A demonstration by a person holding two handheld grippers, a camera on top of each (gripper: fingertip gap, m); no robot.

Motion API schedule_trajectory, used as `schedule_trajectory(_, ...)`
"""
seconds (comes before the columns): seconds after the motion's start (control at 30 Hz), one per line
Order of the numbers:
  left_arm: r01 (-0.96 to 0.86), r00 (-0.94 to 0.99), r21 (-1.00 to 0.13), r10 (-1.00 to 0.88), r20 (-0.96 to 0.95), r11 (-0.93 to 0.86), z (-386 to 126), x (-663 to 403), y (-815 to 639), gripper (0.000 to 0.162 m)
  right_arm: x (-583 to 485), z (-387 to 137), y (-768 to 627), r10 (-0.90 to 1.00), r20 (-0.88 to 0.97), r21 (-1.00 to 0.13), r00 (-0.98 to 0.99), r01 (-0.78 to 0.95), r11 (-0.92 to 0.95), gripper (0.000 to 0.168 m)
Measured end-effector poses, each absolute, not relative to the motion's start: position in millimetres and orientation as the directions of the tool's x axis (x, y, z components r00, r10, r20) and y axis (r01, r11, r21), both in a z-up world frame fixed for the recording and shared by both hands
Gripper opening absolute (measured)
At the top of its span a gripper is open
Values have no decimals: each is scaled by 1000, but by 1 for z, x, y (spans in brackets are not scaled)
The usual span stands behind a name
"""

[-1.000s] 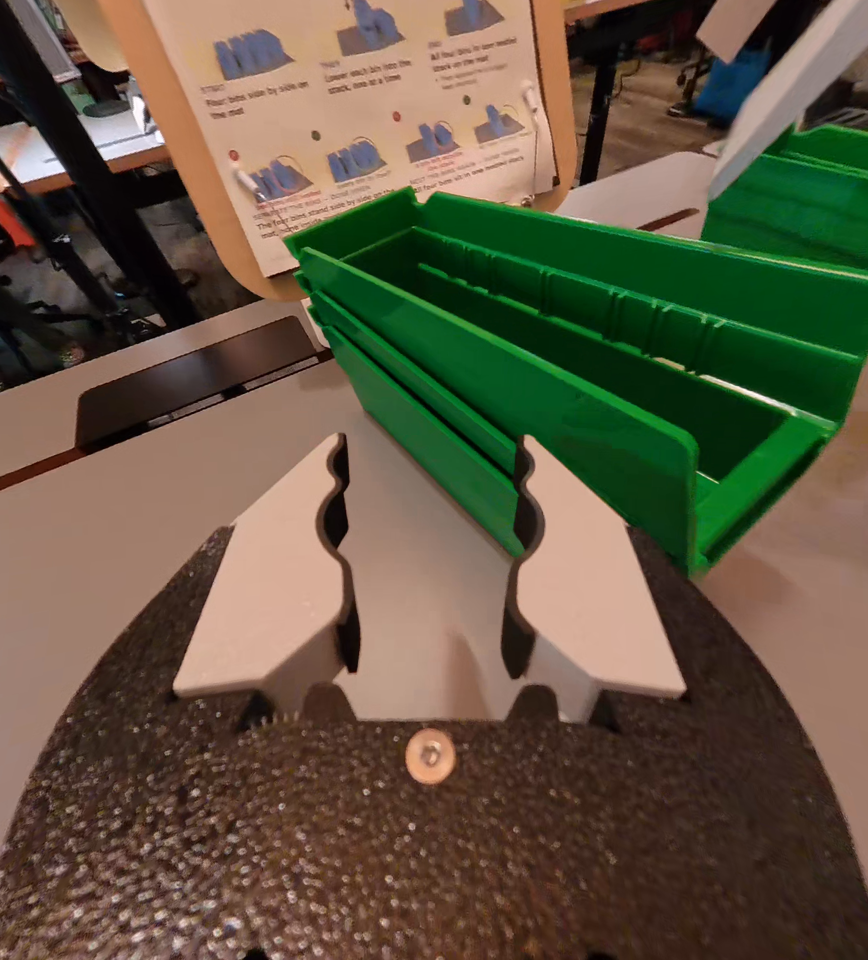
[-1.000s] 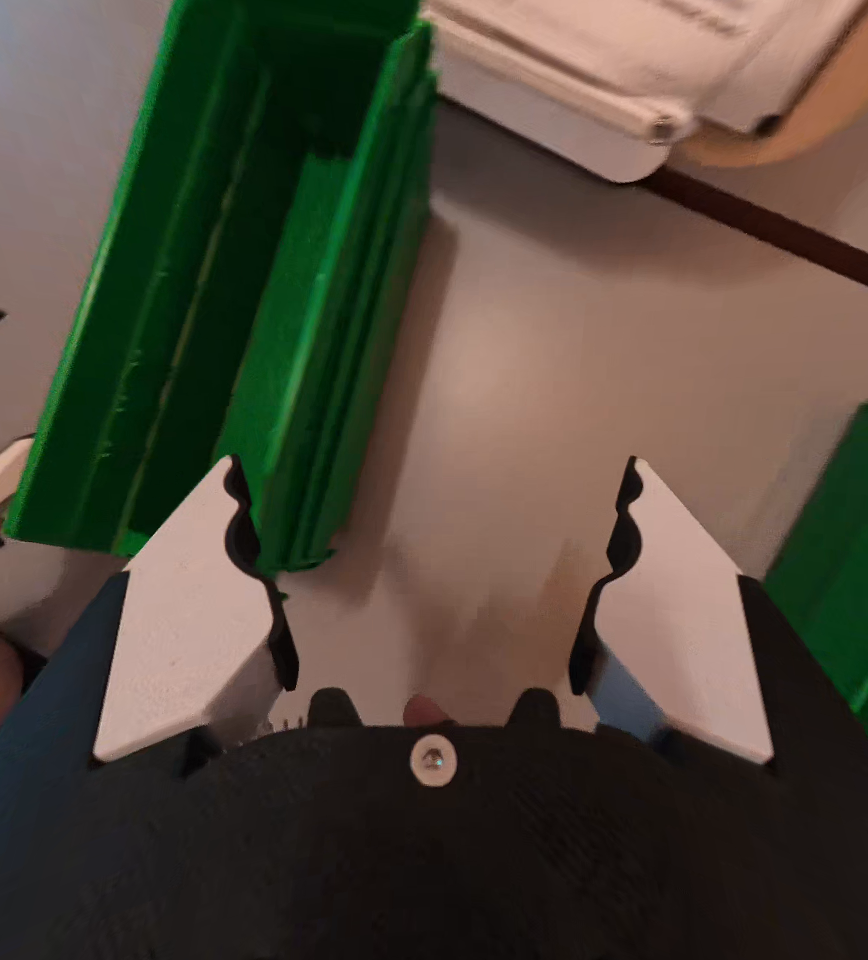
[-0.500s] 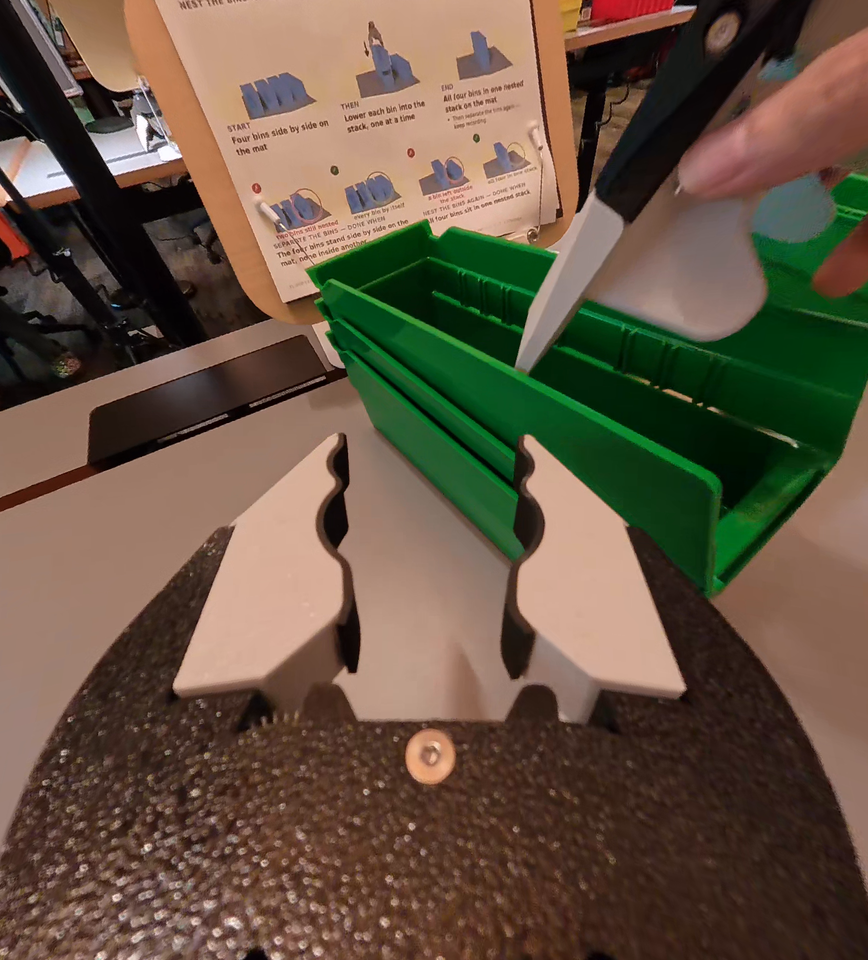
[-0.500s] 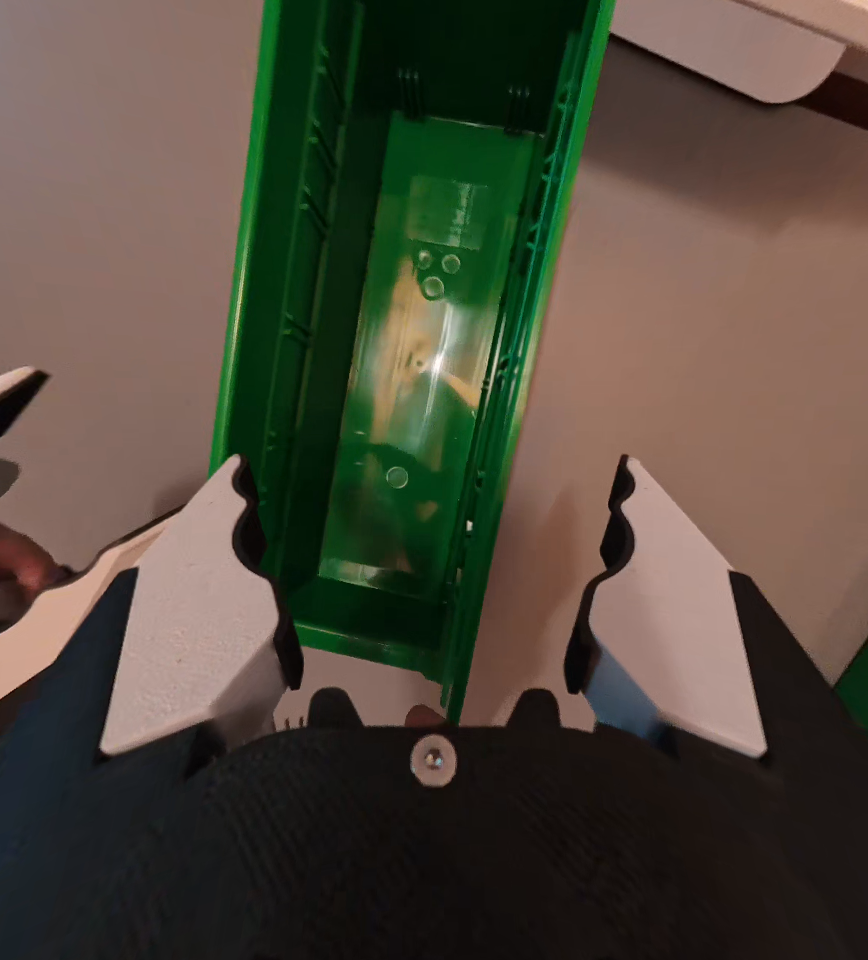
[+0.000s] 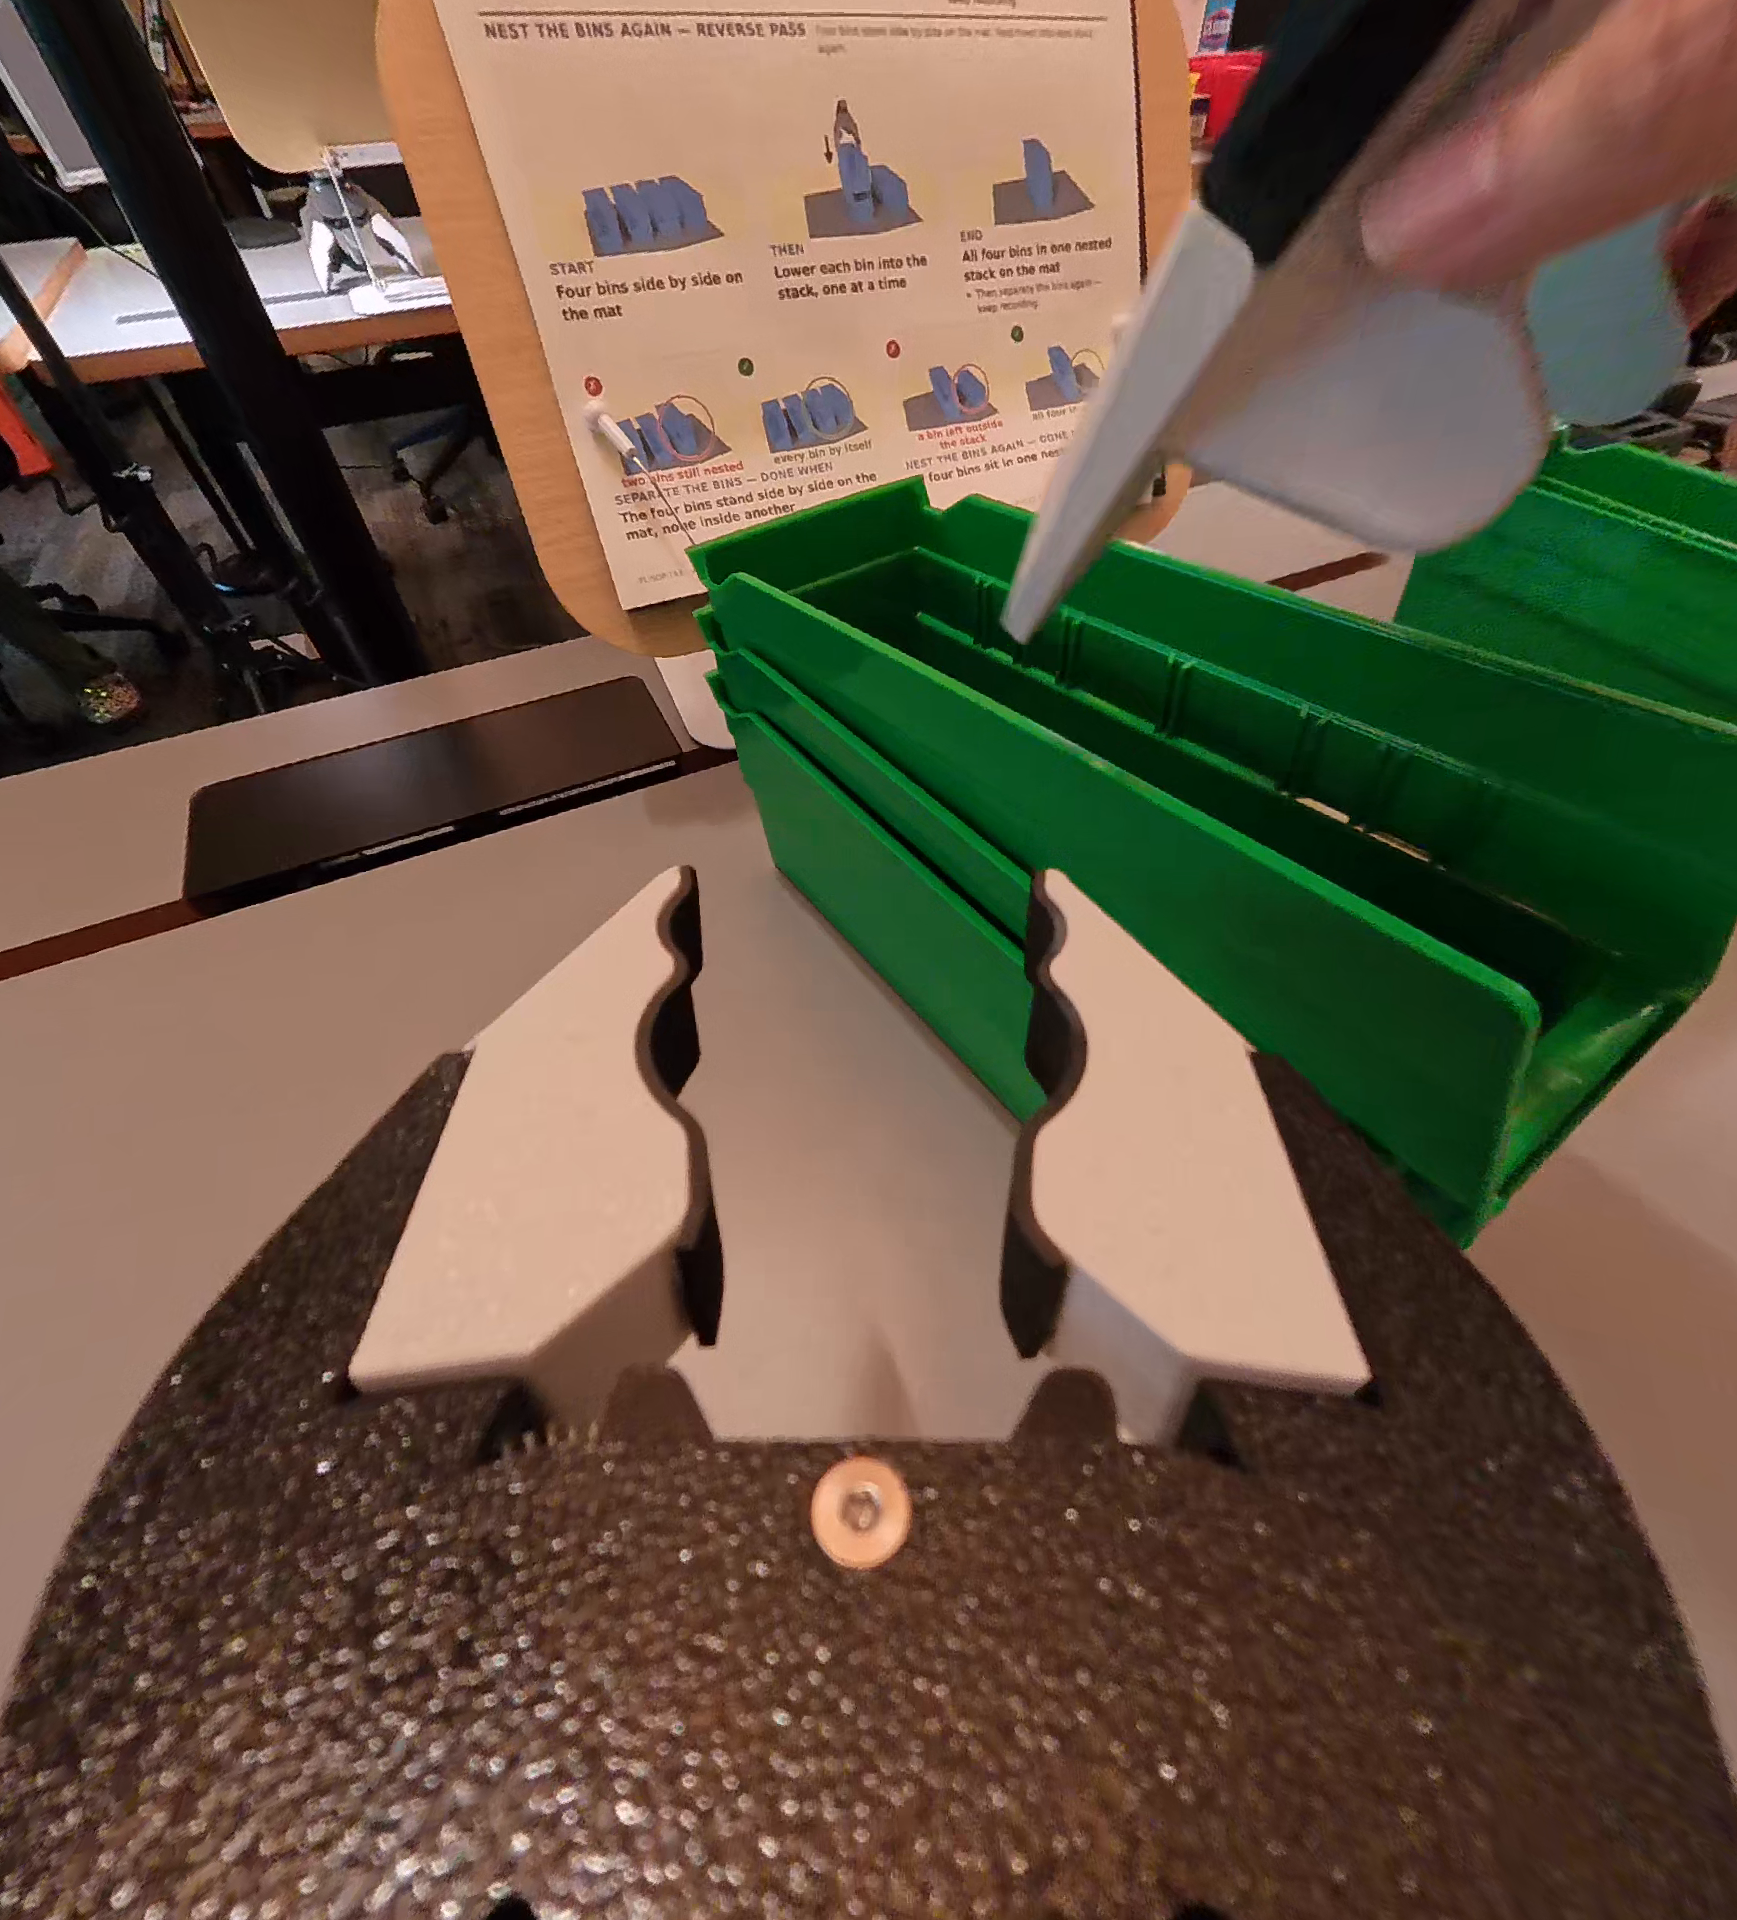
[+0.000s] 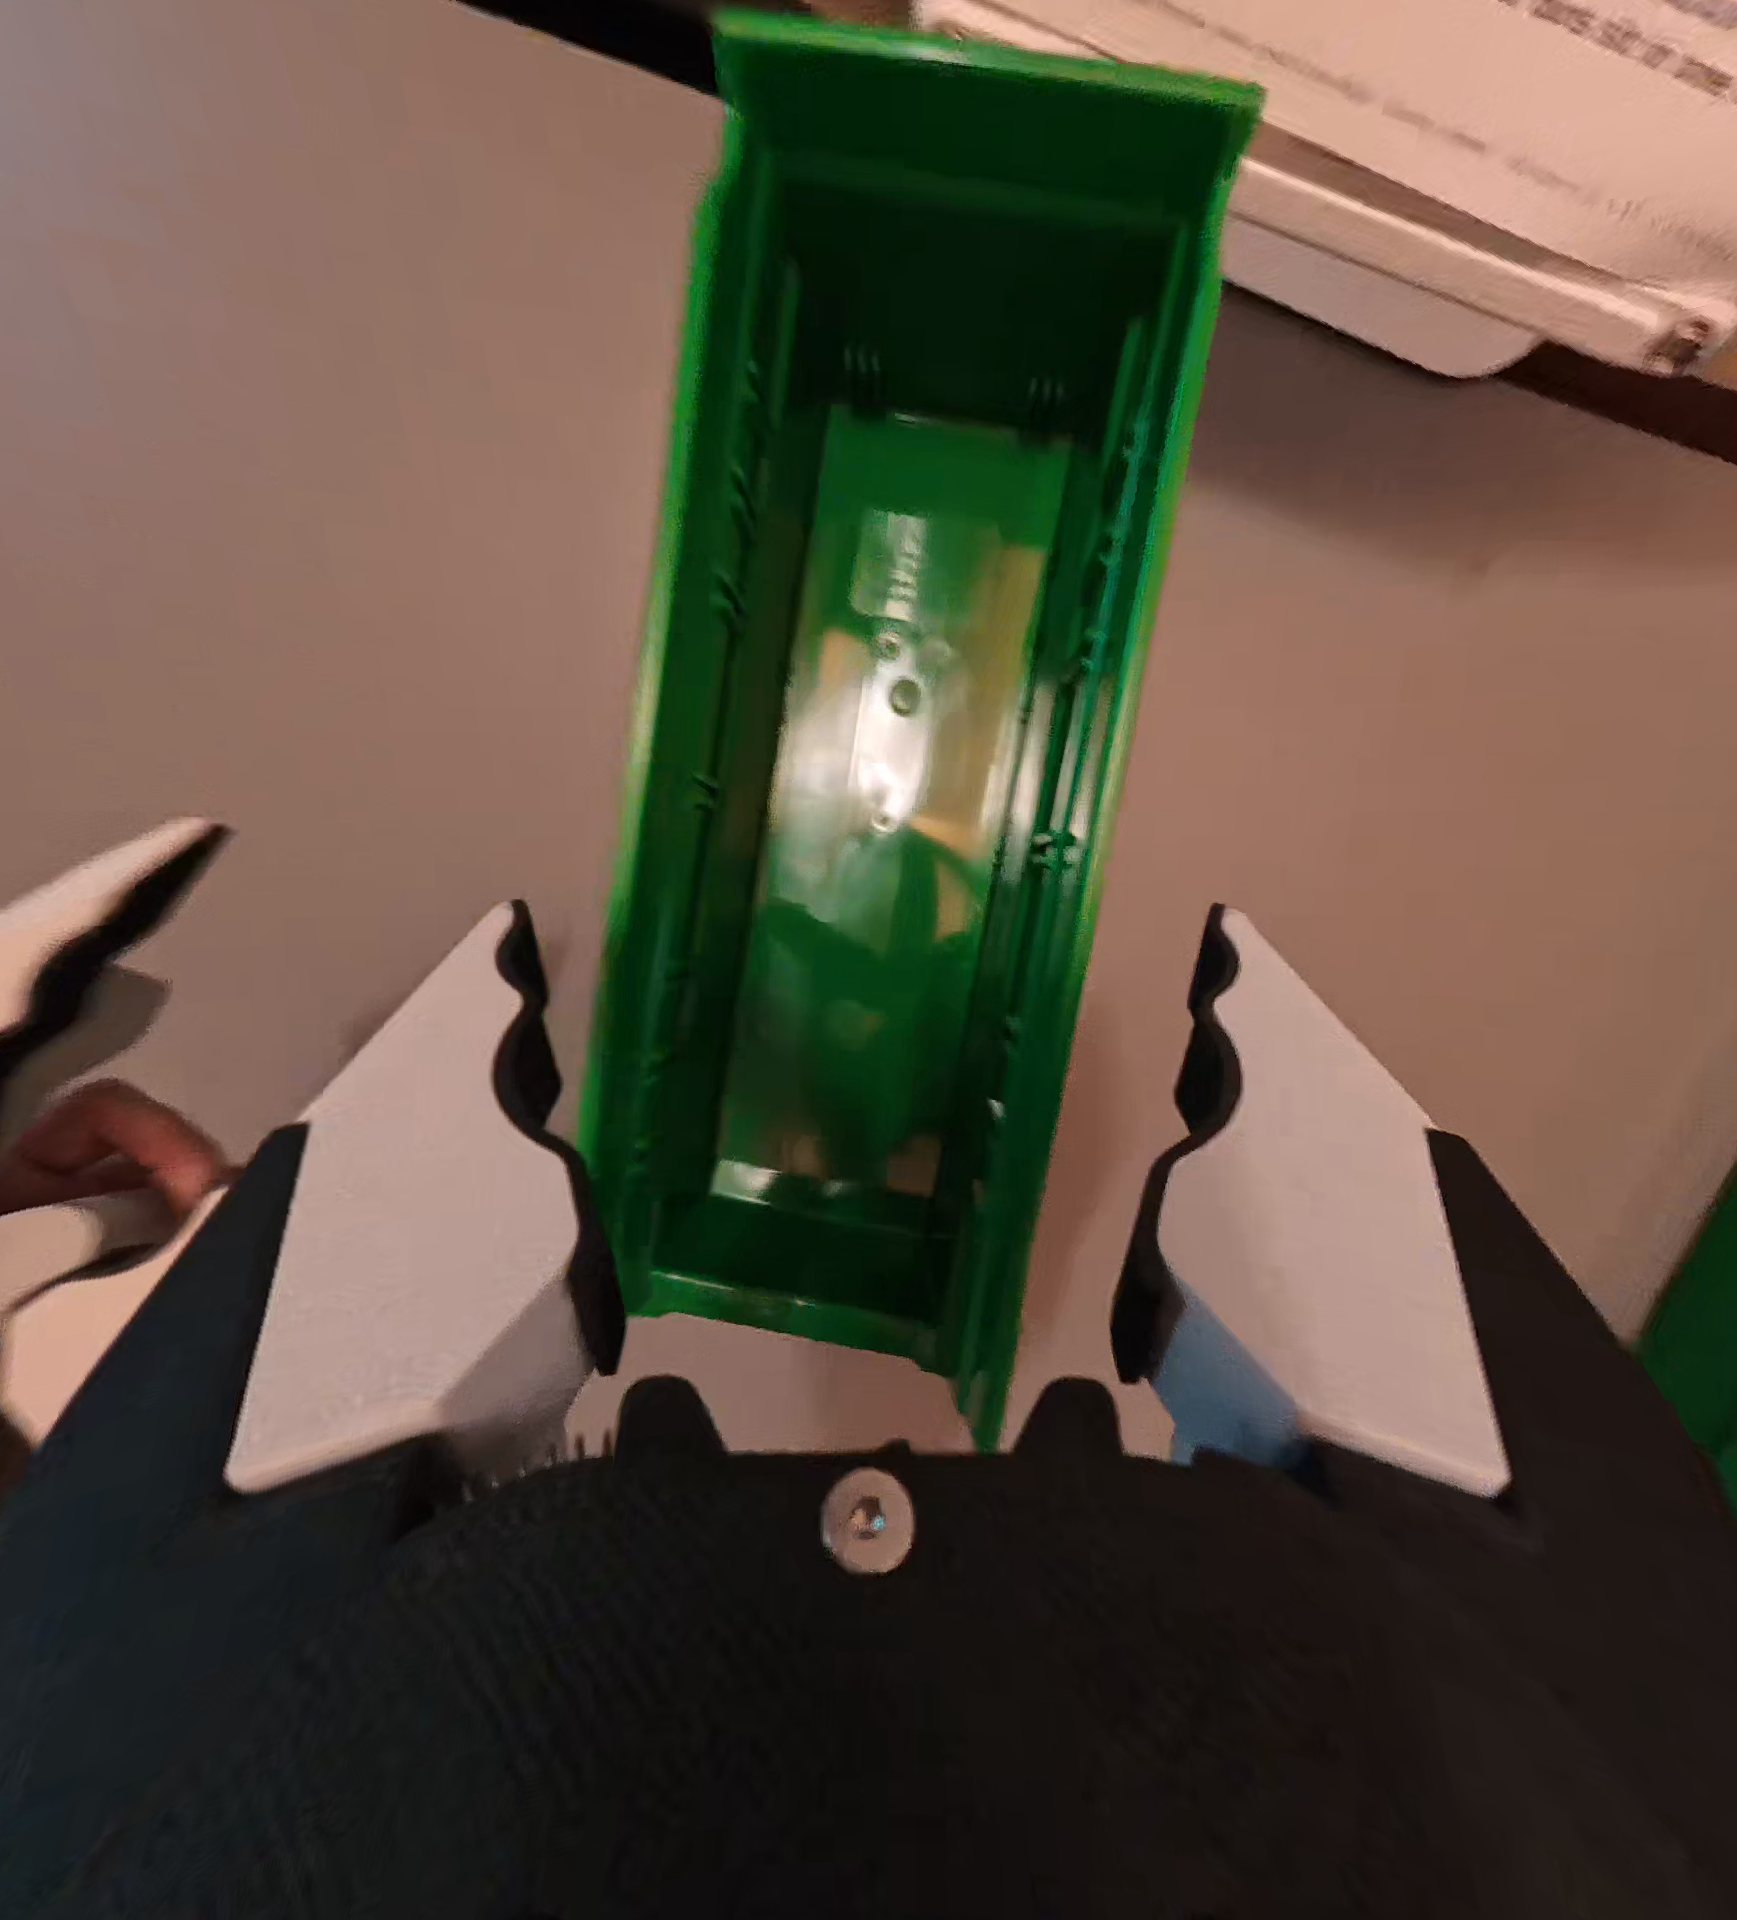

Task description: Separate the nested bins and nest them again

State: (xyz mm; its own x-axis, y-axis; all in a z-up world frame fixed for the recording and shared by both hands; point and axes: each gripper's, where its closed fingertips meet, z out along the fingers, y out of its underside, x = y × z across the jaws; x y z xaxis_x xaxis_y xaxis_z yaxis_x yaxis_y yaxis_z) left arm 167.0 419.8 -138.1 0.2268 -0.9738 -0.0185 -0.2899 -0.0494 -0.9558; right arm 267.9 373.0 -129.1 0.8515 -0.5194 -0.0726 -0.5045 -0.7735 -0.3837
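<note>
Several long green plastic bins [image 5: 1103, 831] sat nested as one stack at the centre right of the left wrist view, resting on the pale grey table [image 5: 220, 1091]; at least three rims showed. Another green bin [image 5: 1653, 582] stood apart at the right edge. We judged the separating partly begun, the re-nesting wholly ahead.

Our left gripper [image 5: 859, 1081] rested low in the frame, jaws moderately apart and empty, just beside the stack's near wall. Our right gripper [image 6: 864, 1132] hung above the stack, jaws wide, straddling its near end and gripping nothing.

A printed instruction sheet on a wooden board [image 5: 812, 260] stood at upper centre; we leave its wording aside. No brand was legible on the bins.
</note>
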Motion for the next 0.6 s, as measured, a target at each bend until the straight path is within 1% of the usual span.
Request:
schedule_trajectory(0.03, -294, 225, -955, -974, -21, -48, -139, 167, 419, 61, 263, -129, 377, -509, -101, -375, 855, -506, -776, 128)
schedule_trajectory(0.07, -297, 223, -954, -974, -24, -45, -140, 168, 419, 61, 264, -134, 374, -513, -76, -342, 855, -506, -792, 128)
schedule_trajectory(0.1, -298, 221, -954, -975, -27, -42, -140, 168, 418, 61, 273, -142, 366, -525, 10, -300, 851, -498, -813, 128)
schedule_trajectory(0.13, -298, 217, -954, -976, -29, -38, -140, 169, 417, 61, 284, -149, 356, -537, 105, -257, 837, -499, -828, 125)
schedule_trajectory(0.17, -297, 214, -954, -976, -32, -34, -139, 169, 416, 61, 288, -156, 350, -540, 148, -217, 829, -505, -835, 120)
schedule_trajectory(0.2, -295, 212, -955, -977, -34, -31, -139, 169, 415, 61, 284, -162, 351, -537, 130, -196, 834, -509, -838, 119)
schedule_trajectory(0.23, -290, 212, -956, -977, -33, -30, -138, 169, 415, 61, 277, -168, 358, -536, 71, -194, 841, -515, -835, 119)
schedule_trajectory(0.27, -285, 210, -958, -977, -29, -33, -137, 169, 414, 61, 272, -172, 362, -541, 26, -190, 840, -527, -828, 104)
schedule_trajectory(0.3, -282, 206, -959, -978, -24, -36, -136, 169, 414, 61, 269, -174, 364, -548, 1, -182, 836, -539, -822, 99)
schedule_trajectory(0.33, -283, 201, -958, -979, -19, -39, -137, 169, 413, 61, 269, -172, 363, -544, 15, -180, 839, -532, -827, 98)
schedule_trajectory(0.43, -278, 196, -960, -980, -18, -38, -136, 170, 411, 61, 270, -148, 372, -510, 42, -242, 859, -486, -840, 94)
schedule_trajectory(0.53, -274, 191, -961, -981, -17, -36, -135, 171, 410, 61, 266, -129, 387, -498, -14, -312, 867, -477, -822, 112)
schedule_trajectory(0.6, -277, 189, -960, -982, -17, -37, -136, 171, 409, 61, 276, -136, 382, -509, 42, -295, 860, -476, -829, 122)
